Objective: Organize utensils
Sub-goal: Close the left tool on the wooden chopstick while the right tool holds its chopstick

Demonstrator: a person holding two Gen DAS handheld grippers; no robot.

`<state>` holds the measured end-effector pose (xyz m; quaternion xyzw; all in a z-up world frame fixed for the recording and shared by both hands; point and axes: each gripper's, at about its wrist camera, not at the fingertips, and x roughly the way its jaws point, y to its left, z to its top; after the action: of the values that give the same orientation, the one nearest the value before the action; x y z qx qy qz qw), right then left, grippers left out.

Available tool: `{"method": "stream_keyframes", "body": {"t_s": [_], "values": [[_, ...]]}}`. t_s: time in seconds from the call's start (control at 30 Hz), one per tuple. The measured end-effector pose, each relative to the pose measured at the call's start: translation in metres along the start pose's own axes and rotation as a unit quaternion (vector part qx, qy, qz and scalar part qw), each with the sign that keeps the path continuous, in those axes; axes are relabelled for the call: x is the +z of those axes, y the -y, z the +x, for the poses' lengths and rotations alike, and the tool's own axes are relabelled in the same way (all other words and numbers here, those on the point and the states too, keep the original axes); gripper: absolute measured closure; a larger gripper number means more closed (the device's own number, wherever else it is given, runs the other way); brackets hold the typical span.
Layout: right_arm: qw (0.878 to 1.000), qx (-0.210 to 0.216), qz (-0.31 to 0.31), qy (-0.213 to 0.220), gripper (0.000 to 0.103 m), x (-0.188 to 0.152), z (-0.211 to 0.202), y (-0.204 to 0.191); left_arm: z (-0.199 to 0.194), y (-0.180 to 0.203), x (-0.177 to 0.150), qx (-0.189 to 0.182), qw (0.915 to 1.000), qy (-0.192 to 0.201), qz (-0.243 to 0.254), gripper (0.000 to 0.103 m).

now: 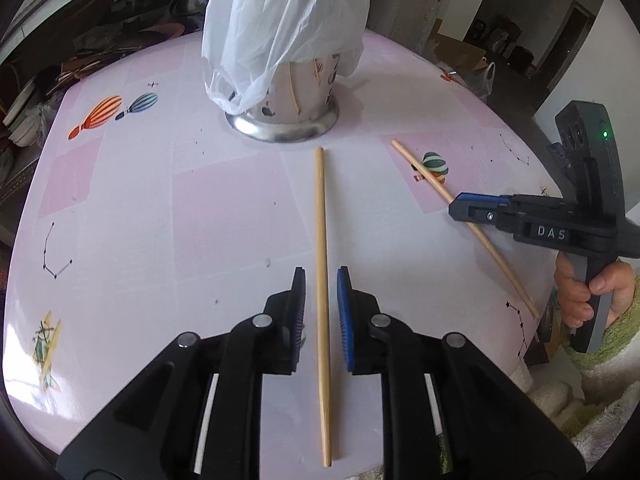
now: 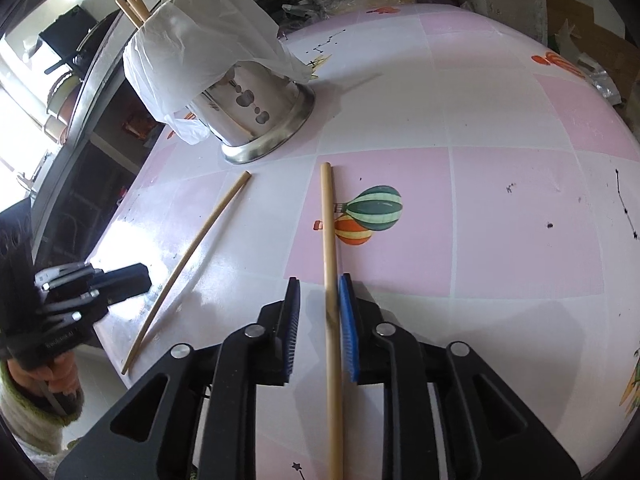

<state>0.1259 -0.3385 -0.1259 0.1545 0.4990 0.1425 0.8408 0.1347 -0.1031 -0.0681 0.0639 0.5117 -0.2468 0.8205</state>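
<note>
judging from how things lie, the tidying is partly done: several pale wooden chopsticks (image 2: 134, 2) already stand in the perforated stainless-steel utensil holder (image 1: 288, 108), whose top is draped in a thin white plastic bag (image 1: 280, 20), while two more sticks lie loose on the pink-and-white tiled table (image 1: 140, 208) printed with hot-air balloons. both of these look left to be lifted and dropped into the holder.

the left tongs (image 1: 321, 316) hover low over the table with the first long light-wood chopstick (image 1: 320, 216) running straight down the gap between their blue-padded jaws. the jaws are parted, a sliver of table showing on either side of the stick, so nothing is gripped there. the stick's far end points toward the holder's flared base, stopping just short of it.

the right tongs (image 2: 319, 320) straddle the second light-wood chopstick (image 2: 329, 220), which lies beside the green-and-orange balloon print. these jaws are parted too; the stick sits right against the right-hand blue pad, perhaps touching it, with a clear gap to the left pad, so it is not clamped. its far end also aims toward the holder, which stands up and to the left in the right wrist view, well apart from the tongs.
</note>
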Motion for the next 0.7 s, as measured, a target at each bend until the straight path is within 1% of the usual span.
{"method": "stream_keyframes", "body": {"t_s": [0.17,0.23,0.3,0.43,0.57,0.7], "values": [[1.0,-0.009,-0.011,-0.004,0.081,0.01,0.004,-0.002,0.009,0.008,0.03,0.001,0.9992,0.002,0.039,0.083],[1.0,-0.012,-0.017,-0.005,0.081,0.016,0.007,-0.004,0.021,0.013,0.04,0.009,0.9983,-0.005,0.058,0.083],[1.0,-0.016,-0.024,-0.006,0.081,0.021,0.009,-0.006,0.034,0.015,0.047,0.012,0.9976,-0.017,0.066,0.083],[0.999,-0.025,-0.042,-0.007,0.081,0.03,0.015,-0.011,0.056,0.019,0.056,0.03,0.9956,-0.035,0.082,0.083],[0.998,-0.033,-0.054,-0.012,0.081,0.037,0.022,-0.011,0.07,0.022,0.059,0.046,0.9932,-0.047,0.097,0.083],[0.996,-0.045,-0.075,-0.013,0.083,0.043,0.03,-0.018,0.074,0.022,0.062,0.047,0.9934,-0.047,0.093,0.083]]}}
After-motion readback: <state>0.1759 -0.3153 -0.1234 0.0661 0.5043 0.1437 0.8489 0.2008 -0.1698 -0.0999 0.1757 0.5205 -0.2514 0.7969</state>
